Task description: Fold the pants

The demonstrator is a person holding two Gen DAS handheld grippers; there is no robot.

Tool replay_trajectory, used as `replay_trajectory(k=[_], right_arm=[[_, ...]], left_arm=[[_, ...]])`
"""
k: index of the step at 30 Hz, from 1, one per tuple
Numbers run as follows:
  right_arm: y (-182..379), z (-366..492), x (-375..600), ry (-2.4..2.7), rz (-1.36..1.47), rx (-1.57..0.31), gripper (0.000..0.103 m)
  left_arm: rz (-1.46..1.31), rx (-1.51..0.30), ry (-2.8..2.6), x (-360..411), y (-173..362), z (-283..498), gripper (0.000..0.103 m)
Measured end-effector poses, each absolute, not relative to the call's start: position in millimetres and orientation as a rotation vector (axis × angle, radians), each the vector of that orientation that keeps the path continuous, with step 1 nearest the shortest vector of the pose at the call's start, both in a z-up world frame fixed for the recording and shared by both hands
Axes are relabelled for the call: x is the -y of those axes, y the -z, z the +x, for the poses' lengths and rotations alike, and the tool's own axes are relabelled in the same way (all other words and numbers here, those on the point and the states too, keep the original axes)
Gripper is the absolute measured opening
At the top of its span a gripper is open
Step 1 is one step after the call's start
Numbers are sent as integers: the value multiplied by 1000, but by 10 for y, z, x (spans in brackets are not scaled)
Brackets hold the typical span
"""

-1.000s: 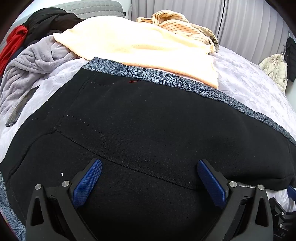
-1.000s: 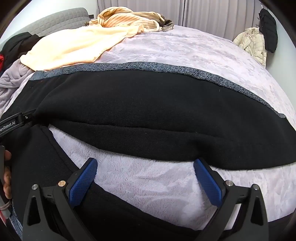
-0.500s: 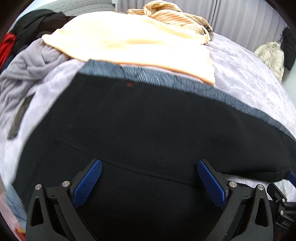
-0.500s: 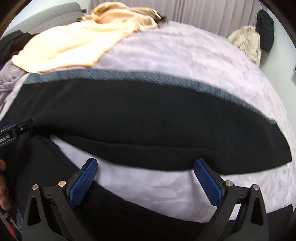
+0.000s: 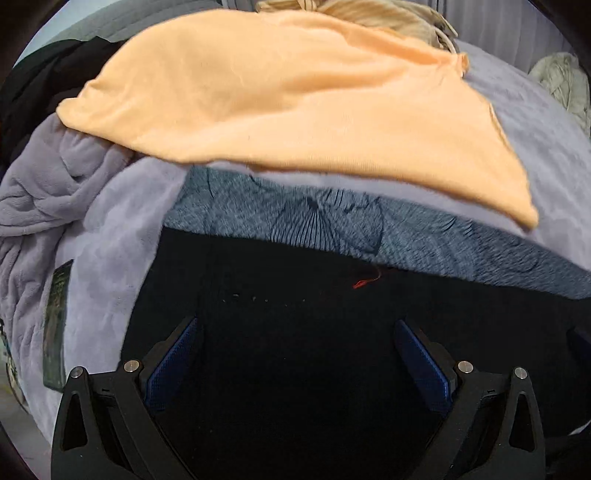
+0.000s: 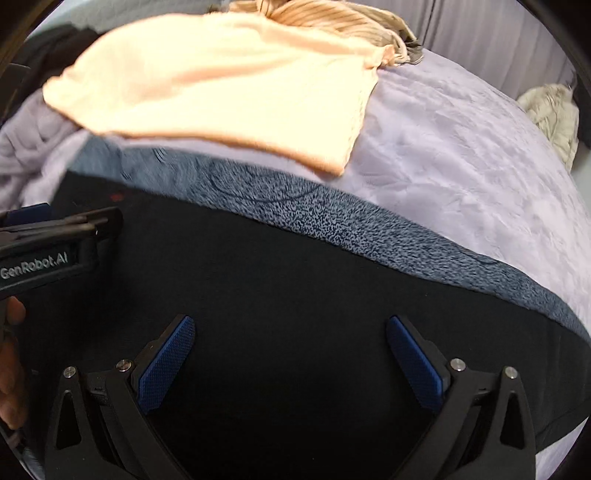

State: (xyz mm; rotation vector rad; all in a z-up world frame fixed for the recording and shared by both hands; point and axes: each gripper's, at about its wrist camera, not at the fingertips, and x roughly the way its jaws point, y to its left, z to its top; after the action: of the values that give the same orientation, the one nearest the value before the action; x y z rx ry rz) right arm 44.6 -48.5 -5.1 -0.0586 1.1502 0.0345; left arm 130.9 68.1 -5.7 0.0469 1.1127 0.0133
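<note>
Black pants (image 5: 295,332) with a blue-grey patterned outer layer along their far edge (image 5: 332,225) lie spread on a lilac bedspread (image 5: 110,240). My left gripper (image 5: 297,332) is open and empty, close above the black fabric near a small red thread (image 5: 365,281). My right gripper (image 6: 290,328) is open and empty, over the black pants (image 6: 295,295) further right. The left gripper (image 6: 62,225) shows side-on at the left edge of the right wrist view.
A peach garment (image 5: 295,96) lies just beyond the pants, with a striped beige one (image 6: 325,18) behind it. A crumpled lilac blanket (image 5: 48,192) and a dark flat object (image 5: 57,325) lie left. A cream jacket (image 6: 554,118) is far right.
Both grippers have moved forward and lower over the pants. The bare strip of bedspread between the two black layers in the right wrist view is now covered by black fabric. Jaws stayed open.
</note>
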Motion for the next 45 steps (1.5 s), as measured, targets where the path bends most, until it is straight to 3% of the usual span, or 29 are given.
replay_trajectory(k=[12, 16, 22, 23, 24, 25, 26, 28, 30, 33, 36, 38, 39, 40, 45], right_arm=[[-230, -45, 2406, 288, 157, -1113, 103], [-512, 5, 1876, -1, 164, -1004, 103], [-322, 706, 683, -320, -170, -1076, 102], [-276, 825, 656, -354, -181, -1090, 100], [-226, 922, 627, -405, -177, -1120, 92], [-180, 984, 620, -441, -174, -1149, 75], [-156, 1031, 571, -459, -188, -1175, 67], [-118, 1094, 522, -504, -223, -1205, 59], [-155, 1106, 488, -546, -284, -1198, 59], [-159, 1147, 418, -541, -387, -1185, 86], [-69, 1202, 384, -642, -336, -1242, 64], [-167, 1145, 310, -664, -370, -1202, 38], [-229, 1080, 301, -672, -390, -1175, 15], [-301, 962, 290, -694, -391, -1158, 11], [-464, 646, 253, -676, -459, -1048, 11]], left_arm=[[-8, -945, 6, -903, 286, 926, 103], [19, -952, -12, -933, 155, 1022, 103], [16, -949, -10, -922, 118, 1033, 103], [13, -948, -8, -927, 118, 1035, 103], [9, -947, -6, -934, 118, 1035, 103], [5, -947, -7, -932, 115, 1027, 103], [-1, -946, -4, -944, 117, 1023, 103], [-17, -946, 3, -964, 128, 1022, 103], [-25, -944, 6, -965, 129, 1030, 103], [-33, -947, 10, -953, 138, 1040, 103], [-39, -952, 10, -952, 147, 1040, 103], [-42, -949, 13, -960, 143, 1038, 103], [-49, -951, 18, -965, 135, 1041, 103], [-55, -957, 23, -981, 110, 1032, 103], [-177, -966, 70, -1085, -310, 1038, 103]])
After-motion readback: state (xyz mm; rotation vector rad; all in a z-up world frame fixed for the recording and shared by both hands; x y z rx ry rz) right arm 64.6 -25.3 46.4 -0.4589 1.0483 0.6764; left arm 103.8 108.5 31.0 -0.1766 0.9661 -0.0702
